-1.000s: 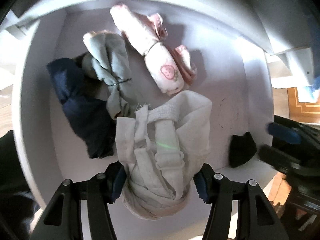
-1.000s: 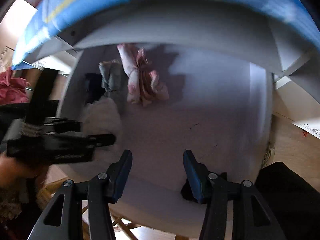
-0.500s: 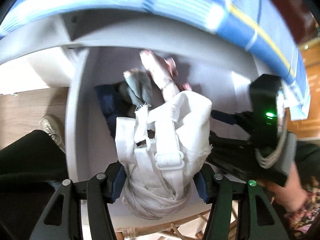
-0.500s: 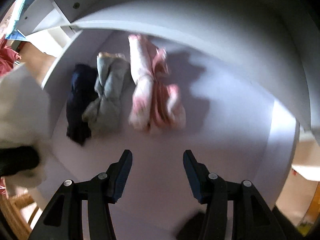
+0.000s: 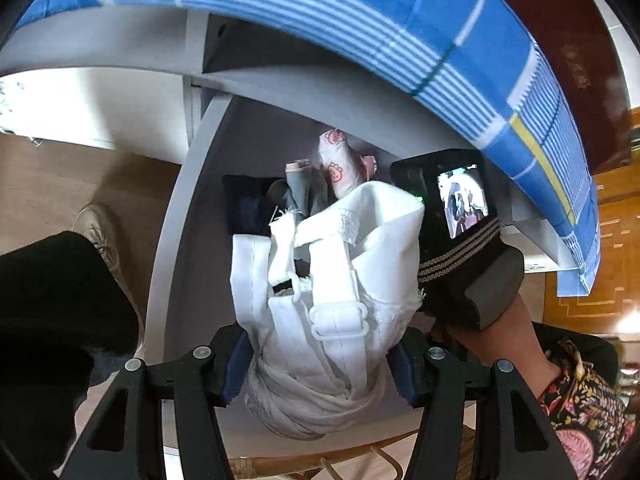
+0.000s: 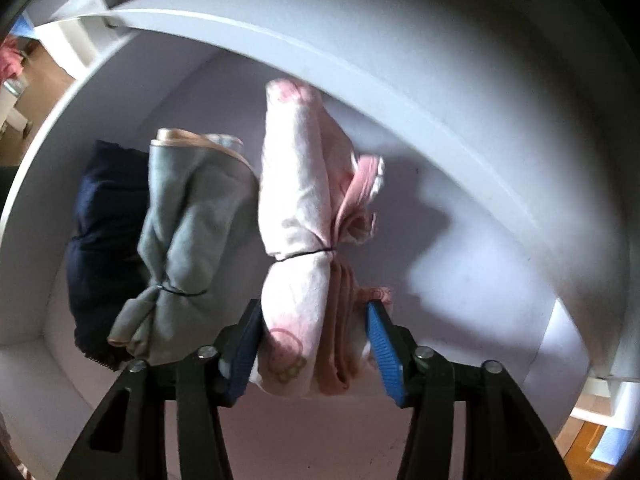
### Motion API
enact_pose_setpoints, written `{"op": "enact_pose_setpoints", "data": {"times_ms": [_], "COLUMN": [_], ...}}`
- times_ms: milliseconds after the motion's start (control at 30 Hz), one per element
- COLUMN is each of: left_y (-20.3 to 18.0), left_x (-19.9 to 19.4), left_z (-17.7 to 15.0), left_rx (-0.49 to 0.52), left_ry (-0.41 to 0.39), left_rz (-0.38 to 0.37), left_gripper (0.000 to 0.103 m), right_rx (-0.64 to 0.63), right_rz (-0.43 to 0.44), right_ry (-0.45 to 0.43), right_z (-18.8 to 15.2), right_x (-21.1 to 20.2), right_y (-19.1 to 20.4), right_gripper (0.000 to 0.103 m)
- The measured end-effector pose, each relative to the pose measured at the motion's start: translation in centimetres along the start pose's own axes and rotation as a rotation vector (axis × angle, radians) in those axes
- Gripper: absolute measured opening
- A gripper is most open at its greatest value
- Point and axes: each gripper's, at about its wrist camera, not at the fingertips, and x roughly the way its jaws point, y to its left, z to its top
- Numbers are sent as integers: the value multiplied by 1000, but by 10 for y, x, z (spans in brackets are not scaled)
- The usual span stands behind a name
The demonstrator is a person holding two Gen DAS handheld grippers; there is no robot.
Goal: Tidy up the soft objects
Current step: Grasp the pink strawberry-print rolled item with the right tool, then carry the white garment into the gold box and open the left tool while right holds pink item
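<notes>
The pink bundle point(image 6: 298, 240) lies on the pale floor of the white drawer point(image 6: 460, 280), a long soft roll with its length running away from the right gripper point(image 6: 316, 344) toward the back wall, cinched at the middle by a thin dark band. The right jaws have just been closing, and now the blue ribbed pads sit against both flanks of the roll's near end: left pad on the printed white-pink cloth, right pad on the peach ribbed fold. Just beside it on the left lies a grey-green bundle point(image 6: 188, 240), also banded and lying the same way, with a navy bundle point(image 6: 104, 240) tucked against the drawer's left side.

Over to the left gripper point(image 5: 320, 364): half-open jaws clamped on a white garment point(image 5: 332, 300), a crumpled cotton wad with straps and a plastic slider, held above the drawer. A blue striped cloth point(image 5: 360, 24) drapes overhead.
</notes>
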Motion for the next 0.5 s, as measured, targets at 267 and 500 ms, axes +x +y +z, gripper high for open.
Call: {"op": "enact_pose_setpoints", "data": {"times_ms": [267, 500], "left_y": [-19, -46], "left_x": [-8, -16], "left_z": [-3, -17], "left_rx": [82, 170], "left_ry": [-20, -16], "left_rz": [-15, -49], "left_gripper": [59, 59], "right_rx": [13, 243], "right_rz": [50, 174], "right_ry": [182, 232], "right_z": [-47, -79], "right_x": [-2, -5], "right_y": [-22, -60], "right_gripper": [28, 39]}}
